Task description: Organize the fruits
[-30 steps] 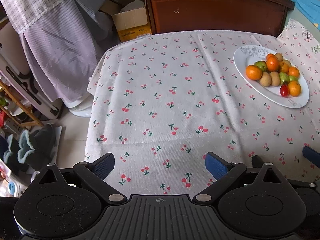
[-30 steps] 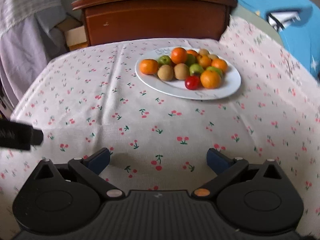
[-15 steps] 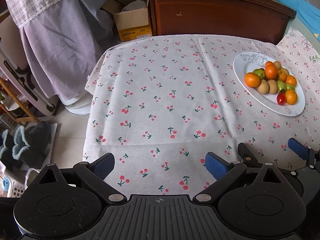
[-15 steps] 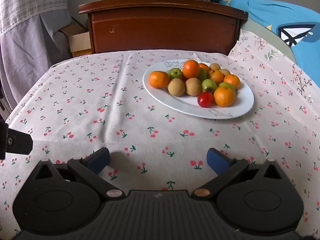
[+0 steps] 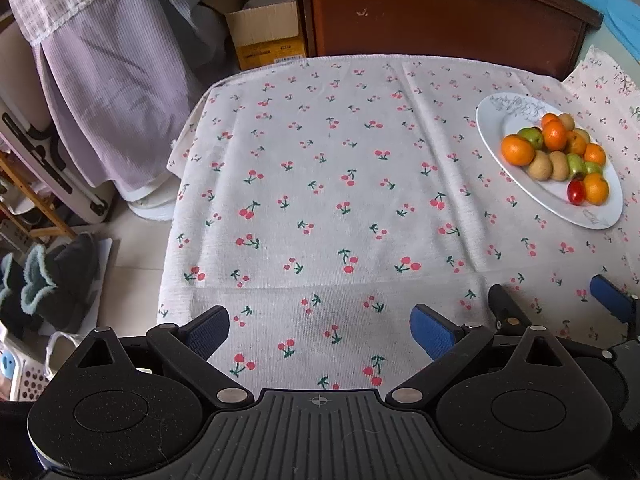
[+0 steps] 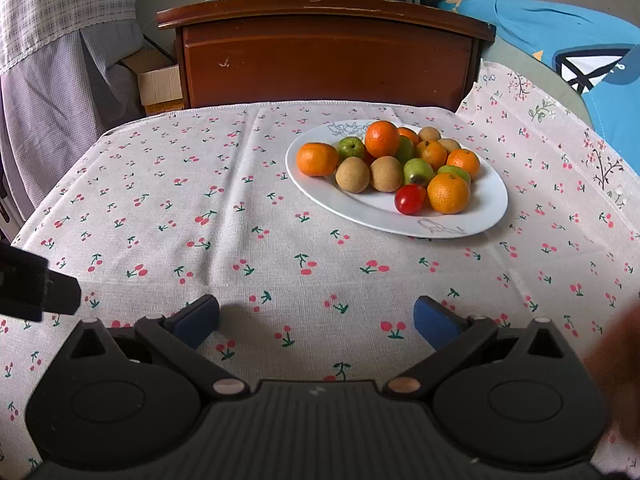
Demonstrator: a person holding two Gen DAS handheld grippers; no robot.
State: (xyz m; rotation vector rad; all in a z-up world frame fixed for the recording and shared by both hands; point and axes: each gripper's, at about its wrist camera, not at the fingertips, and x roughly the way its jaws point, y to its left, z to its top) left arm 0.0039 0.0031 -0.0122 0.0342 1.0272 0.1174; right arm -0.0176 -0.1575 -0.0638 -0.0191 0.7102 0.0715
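- My left hand-held gripper (image 5: 320,330) hangs over the near edge of the counter (image 5: 320,184); its blue pads are spread wide with nothing between them, only cherry-print cloth.
- My right hand-held gripper (image 6: 316,320) is just as wide and empty, low over the cloth at the near edge. From the left wrist camera it shows at 4 o'clock (image 5: 560,304), just beside the left one.
- The white oval plate (image 6: 460,222) sits well ahead of the right hand-held gripper, toward 1 o'clock in its view; from the left wrist camera it lies far off at 2 o'clock (image 5: 492,124).
- In the right wrist view the plate's long axis runs from 10 o'clock down to 4 o'clock.
- The fruits (image 6: 384,164) are heaped on the far half of the plate: oranges, green ones, brown ones, all touching.
- A red cherry tomato (image 6: 410,199) lies at the near side of the heap, touching an orange (image 6: 448,193) on its right.
- One orange (image 6: 317,159) sits at the 9 o'clock end of the pile.
- A dark wooden cabinet (image 6: 324,60) stands beyond the counter at 12 o'clock.
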